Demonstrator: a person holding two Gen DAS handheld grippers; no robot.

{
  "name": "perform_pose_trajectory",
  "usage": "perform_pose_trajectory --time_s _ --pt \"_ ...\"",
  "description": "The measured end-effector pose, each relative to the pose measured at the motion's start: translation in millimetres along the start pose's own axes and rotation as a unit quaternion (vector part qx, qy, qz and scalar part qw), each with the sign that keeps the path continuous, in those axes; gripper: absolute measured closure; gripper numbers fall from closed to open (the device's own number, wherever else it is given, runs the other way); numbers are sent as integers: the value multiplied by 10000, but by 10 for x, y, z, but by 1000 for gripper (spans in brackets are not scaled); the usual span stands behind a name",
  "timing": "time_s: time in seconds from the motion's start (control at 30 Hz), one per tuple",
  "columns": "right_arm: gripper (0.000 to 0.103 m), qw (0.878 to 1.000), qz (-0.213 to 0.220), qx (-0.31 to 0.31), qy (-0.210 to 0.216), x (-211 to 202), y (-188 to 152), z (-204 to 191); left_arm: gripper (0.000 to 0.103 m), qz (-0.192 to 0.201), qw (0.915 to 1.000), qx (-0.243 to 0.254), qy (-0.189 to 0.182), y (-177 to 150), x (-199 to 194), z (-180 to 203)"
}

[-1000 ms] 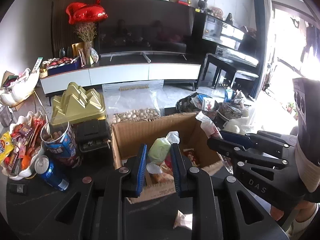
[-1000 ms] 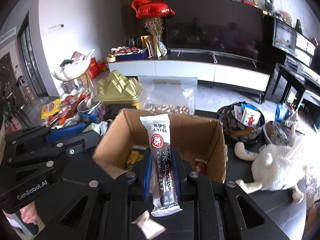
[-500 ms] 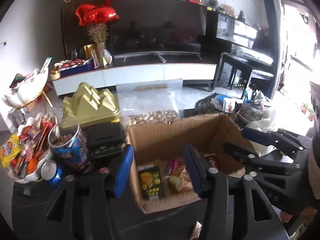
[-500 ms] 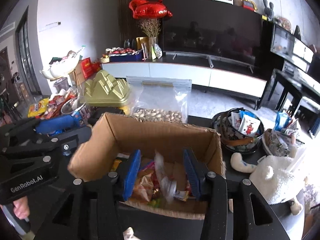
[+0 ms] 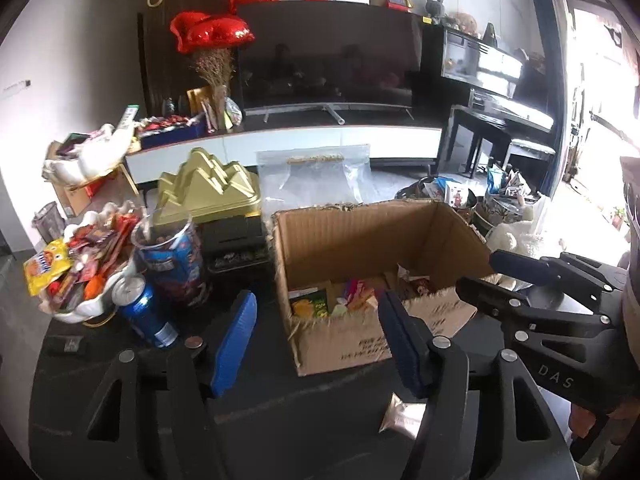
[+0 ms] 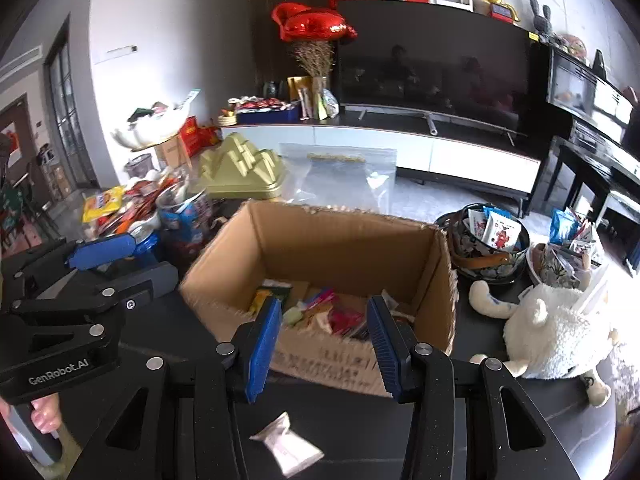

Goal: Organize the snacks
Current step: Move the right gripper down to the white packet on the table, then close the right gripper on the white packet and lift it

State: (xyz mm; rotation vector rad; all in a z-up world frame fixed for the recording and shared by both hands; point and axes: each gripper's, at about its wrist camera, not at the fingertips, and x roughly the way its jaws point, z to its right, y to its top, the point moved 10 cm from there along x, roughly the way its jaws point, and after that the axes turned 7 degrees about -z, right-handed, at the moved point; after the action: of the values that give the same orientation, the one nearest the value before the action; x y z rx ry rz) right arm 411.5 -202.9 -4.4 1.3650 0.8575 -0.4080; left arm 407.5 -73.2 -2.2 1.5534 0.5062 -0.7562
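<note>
An open cardboard box (image 5: 360, 240) stands on the dark table with several snack packets (image 5: 320, 304) lying in its bottom. My left gripper (image 5: 318, 320) hovers in front of the box's near corner; its jaws are opening and nothing is between them. My right gripper (image 6: 324, 312) is held over the near wall of the box (image 6: 340, 240), open and empty, above the loose packets (image 6: 320, 312). A small silver wrapped snack (image 6: 286, 442) lies on the table below it, and shows in the left wrist view as the same wrapped snack (image 5: 402, 416).
Left of the box stand a white bowl heaped with snacks (image 5: 80, 264), a blue can (image 5: 146, 312), a blue tub (image 5: 172, 256) and a gold mountain-shaped box (image 5: 208, 188). A clear zip bag (image 5: 320, 176) stands behind. Right are a white plush toy (image 6: 556, 332) and a packet-filled bowl (image 6: 488, 240).
The left gripper let go of a pale green packet and the right gripper let go of a long dark bar; both dropped into the box. Both grippers opened and drew back.
</note>
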Motion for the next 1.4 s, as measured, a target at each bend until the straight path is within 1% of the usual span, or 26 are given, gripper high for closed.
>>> perform_pose_trajectory --time_s 0.07,0.17,0.23,0.33,0.4,0.63,0.8,1.0,1.3,1.4 --pt "57 10000 10 -50 51 -37 -80 -58 38 64 9999 47 102 -73 -77 0" --pt "50 9999 14 -124 86 -84 -218 -134 37 106 9998 88 131 -177 -139 -2" --pt "50 9998 29 -180 71 -104 -277 -166 36 115 9997 116 188 -254 -159 -16" --pt "50 9998 63 -164 92 -132 -380 -202 36 59 9997 133 187 -384 -157 -30" --pt "46 9998 63 -179 113 -132 -443 -237 35 46 9996 186 223 -481 -153 -33" --pt "45 9991 -72 -353 218 -21 -704 -387 34 -197 9996 163 130 -832 -53 -46" --pt "45 9981 -271 -409 376 164 -897 -459 34 -403 9989 209 125 -1072 115 -48" --pt "45 9956 -665 -432 500 474 -1135 -499 34 -546 9984 141 59 -1298 316 -87" --pt "45 9888 -1211 -531 698 798 -1408 -564 34 -772 9969 133 -51 -1453 566 -105" --pt "45 9872 -1330 -533 707 892 -1475 -569 34 -793 9968 98 -21 -1497 616 -122"
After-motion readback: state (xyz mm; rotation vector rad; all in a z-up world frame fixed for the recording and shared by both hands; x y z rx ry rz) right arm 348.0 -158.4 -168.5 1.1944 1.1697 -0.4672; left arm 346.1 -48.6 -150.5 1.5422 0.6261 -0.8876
